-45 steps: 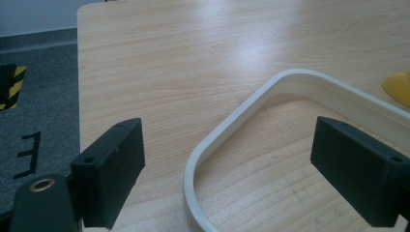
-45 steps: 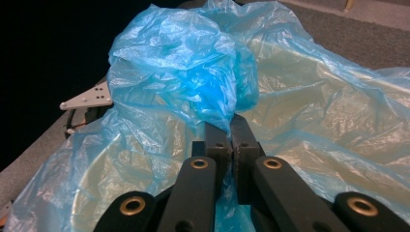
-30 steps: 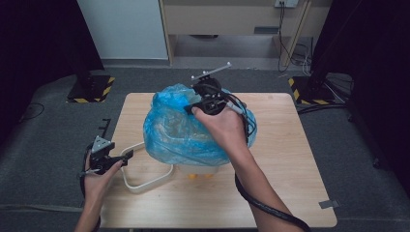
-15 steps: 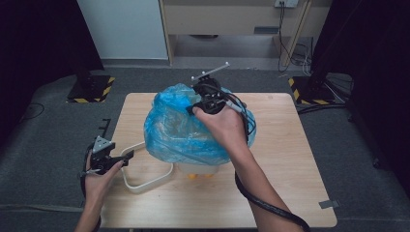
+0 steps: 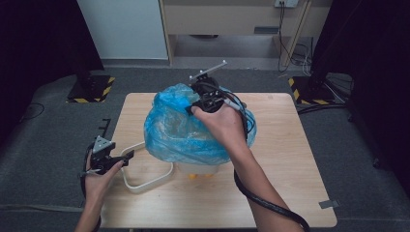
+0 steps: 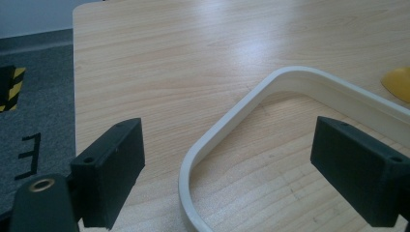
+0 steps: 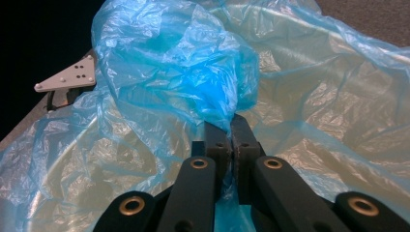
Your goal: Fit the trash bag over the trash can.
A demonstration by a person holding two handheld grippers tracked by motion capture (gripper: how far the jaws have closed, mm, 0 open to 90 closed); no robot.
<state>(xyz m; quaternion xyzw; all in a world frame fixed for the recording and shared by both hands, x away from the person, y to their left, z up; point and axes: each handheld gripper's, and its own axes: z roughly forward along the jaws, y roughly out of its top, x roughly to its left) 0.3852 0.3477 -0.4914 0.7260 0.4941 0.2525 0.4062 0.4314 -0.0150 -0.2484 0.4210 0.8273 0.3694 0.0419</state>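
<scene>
A crumpled blue plastic bag (image 5: pixel 191 128) covers a pale bin (image 5: pixel 200 168) in the middle of the wooden table (image 5: pixel 290 159). My right gripper (image 5: pixel 193 103) is at the bag's far top and shut on a fold of the bag (image 7: pixel 212 82); its jaws meet with the film pinched between them (image 7: pixel 231 133). A white loop-shaped handle (image 5: pixel 145 181) lies on the table at the bin's left. My left gripper (image 5: pixel 126 158) hovers at the table's left edge, open, its fingers (image 6: pixel 113 169) standing wide on either side of the handle's bend (image 6: pixel 212 140) without touching it.
A yellow-orange thing (image 5: pixel 193 176) peeks out at the bin's base, also seen as a yellow edge (image 6: pixel 399 82). Dark grey floor mat (image 5: pixel 53 130) surrounds the table. Yellow-black striped stands (image 5: pixel 92 89) sit beyond it, with cabinets (image 5: pixel 232 19) at the back.
</scene>
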